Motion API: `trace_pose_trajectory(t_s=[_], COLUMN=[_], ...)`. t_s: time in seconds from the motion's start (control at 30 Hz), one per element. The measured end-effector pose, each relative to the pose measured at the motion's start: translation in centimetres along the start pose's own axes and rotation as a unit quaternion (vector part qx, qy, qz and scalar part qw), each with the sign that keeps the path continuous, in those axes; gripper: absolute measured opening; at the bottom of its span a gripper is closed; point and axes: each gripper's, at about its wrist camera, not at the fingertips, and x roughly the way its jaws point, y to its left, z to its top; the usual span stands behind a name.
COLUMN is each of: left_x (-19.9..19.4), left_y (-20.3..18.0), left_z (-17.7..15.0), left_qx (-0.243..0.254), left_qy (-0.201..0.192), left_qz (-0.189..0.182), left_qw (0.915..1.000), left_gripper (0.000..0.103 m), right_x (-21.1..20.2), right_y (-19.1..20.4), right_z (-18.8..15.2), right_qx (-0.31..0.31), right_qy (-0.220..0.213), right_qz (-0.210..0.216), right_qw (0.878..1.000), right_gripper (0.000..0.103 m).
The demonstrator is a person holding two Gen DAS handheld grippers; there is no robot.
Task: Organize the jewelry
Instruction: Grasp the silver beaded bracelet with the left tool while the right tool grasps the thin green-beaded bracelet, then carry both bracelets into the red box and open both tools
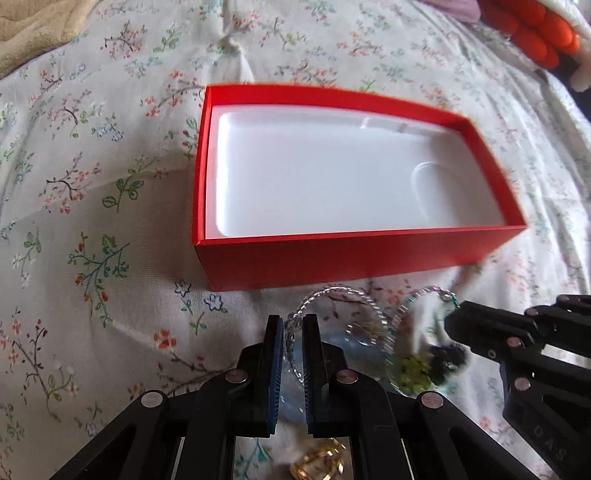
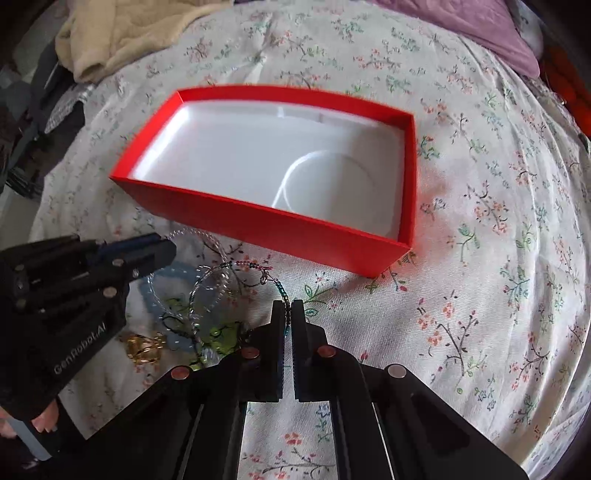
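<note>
An open red box [image 1: 362, 254] with a white liner stands on the floral bedsheet; it also shows in the right wrist view [image 2: 280, 225]. Just in front of it lies a heap of jewelry. My left gripper [image 1: 293, 323] is shut on a clear beaded bracelet [image 1: 332, 293], which loops up toward the box. My right gripper [image 2: 288, 308] is shut on a teal and pink beaded bracelet [image 2: 240, 265]. Green beads [image 1: 413, 373], a gold piece [image 2: 144, 349] and a pale blue bangle [image 2: 173, 291] lie in the heap. The right gripper also shows at the right of the left wrist view [image 1: 456, 317].
A beige blanket [image 2: 122, 33] lies at the far left of the bed, a purple cloth [image 2: 480, 33] at the far right. An orange and white plush thing [image 1: 543, 33] sits at the far right corner. Dark items [image 2: 33, 122] lie beyond the bed's left edge.
</note>
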Motion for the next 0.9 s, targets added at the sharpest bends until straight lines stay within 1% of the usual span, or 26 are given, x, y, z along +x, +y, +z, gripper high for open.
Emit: trace_pose_trajectory(t_s=[0.3, 0.43, 0.53, 0.7, 0.9], left_x=[-3.7, -5.1, -5.9, -7.3, -7.9], left_y=[0.3, 0.3, 0.4, 0.5, 0.7], left_z=[-1.2, -1.2, -0.9, -0.1, 1.8], left_qx=[0.0, -0.002, -0.008, -0.019, -0.045], left_qy=[-0.035, -0.049, -0.06, -0.084, -0.115], left_qz=[-0.016, -0.019, -0.022, -0.033, -0.051], left_qw=[0.9993, 0.9986, 0.9979, 0.9957, 0.991], left_gripper=[0.005, 0.005, 0.005, 0.005, 0.005], right_x=[-3.4, -4.8, -6.1, -7.9, -10.2], right_y=[-0.5, -0.4, -0.6, -0.9, -1.3], right_z=[-0.8, -1.2, -1.5, -0.9, 0.5], right_qx=[0.003, -0.001, 0.0, 0.011, 0.033], right_qy=[-0.035, -0.049, -0.061, -0.084, -0.127], right_qz=[0.019, 0.025, 0.03, 0.046, 0.069], right_qw=[0.999, 0.998, 0.998, 0.995, 0.989], right_gripper=[0.003, 0.003, 0.003, 0.003, 0.003])
